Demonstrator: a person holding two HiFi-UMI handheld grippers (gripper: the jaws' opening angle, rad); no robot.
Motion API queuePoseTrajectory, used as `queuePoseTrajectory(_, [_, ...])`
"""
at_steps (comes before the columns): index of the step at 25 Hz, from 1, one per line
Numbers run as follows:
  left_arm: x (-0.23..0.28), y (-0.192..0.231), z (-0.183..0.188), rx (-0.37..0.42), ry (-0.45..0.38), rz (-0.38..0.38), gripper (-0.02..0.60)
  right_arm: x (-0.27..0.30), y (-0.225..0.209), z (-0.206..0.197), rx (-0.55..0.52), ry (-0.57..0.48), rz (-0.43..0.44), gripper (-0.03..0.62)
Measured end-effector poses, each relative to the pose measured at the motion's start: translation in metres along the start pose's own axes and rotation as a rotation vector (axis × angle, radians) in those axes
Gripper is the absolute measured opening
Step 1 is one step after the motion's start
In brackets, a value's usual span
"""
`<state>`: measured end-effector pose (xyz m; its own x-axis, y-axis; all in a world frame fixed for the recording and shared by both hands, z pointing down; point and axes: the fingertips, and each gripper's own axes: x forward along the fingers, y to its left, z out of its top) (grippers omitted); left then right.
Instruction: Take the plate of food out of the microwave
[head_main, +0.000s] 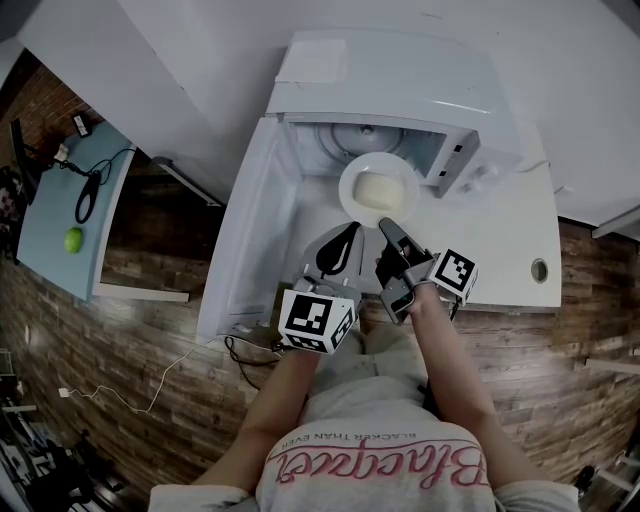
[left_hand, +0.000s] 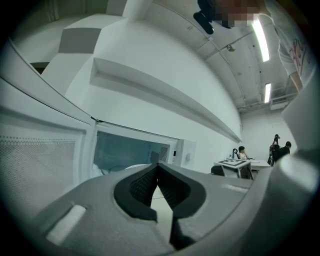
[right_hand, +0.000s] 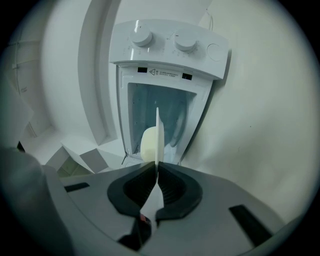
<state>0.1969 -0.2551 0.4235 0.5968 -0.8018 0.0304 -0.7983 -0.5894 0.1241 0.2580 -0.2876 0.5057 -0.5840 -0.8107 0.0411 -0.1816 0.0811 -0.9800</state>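
Plate (head_main: 348, 186) level, food (head_main: 385, 189) up, at microwave (head_main: 400, 70) mouth; right claw (head_main: 387, 226) pinches rim; left claw (left_hand: 158, 169) closed, empty.

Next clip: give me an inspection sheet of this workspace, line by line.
Surface: white counter bearing the microwave.
Job's things: microwave door open; plate with pale food at the opening.
Clutter: small green round thing on a blue table.
Tongs: right tongs shut on the plate's rim; left tongs shut, empty.
Cables: white lead on the floor; black cord on the blue table.
Surroundings: wood floor; people at a far desk.
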Motion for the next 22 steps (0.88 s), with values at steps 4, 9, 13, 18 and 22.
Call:
queuePoseTrajectory(4, [-0.003, -0.001, 0.005, -0.004, -0.004, 0.011, 0.005, -0.004, 0.005, 0.0, 0.012, 0.019, -0.001, 0.023])
queuePoseTrajectory(9, [-0.004, -0.002, 0.009, -0.006, -0.004, 0.017, 0.005, -0.007, 0.014, 0.002, -0.011, 0.043, -0.007, 0.023])
queuePoseTrajectory(13, [-0.002, -0.003, 0.012, -0.009, -0.005, 0.021, 0.005, -0.01, 0.019, 0.001, 0.001, 0.057, 0.001, 0.023])
queuePoseTrajectory(18, [-0.003, -0.003, 0.017, -0.012, -0.004, 0.033, 0.005, -0.015, 0.024, -0.005, 0.008, 0.082, -0.001, 0.023])
queuePoseTrajectory(22, [-0.003, -0.004, 0.02, -0.007, 0.0, 0.039, 0.005, -0.018, 0.029, -0.007, 0.022, 0.094, 0.0, 0.023])
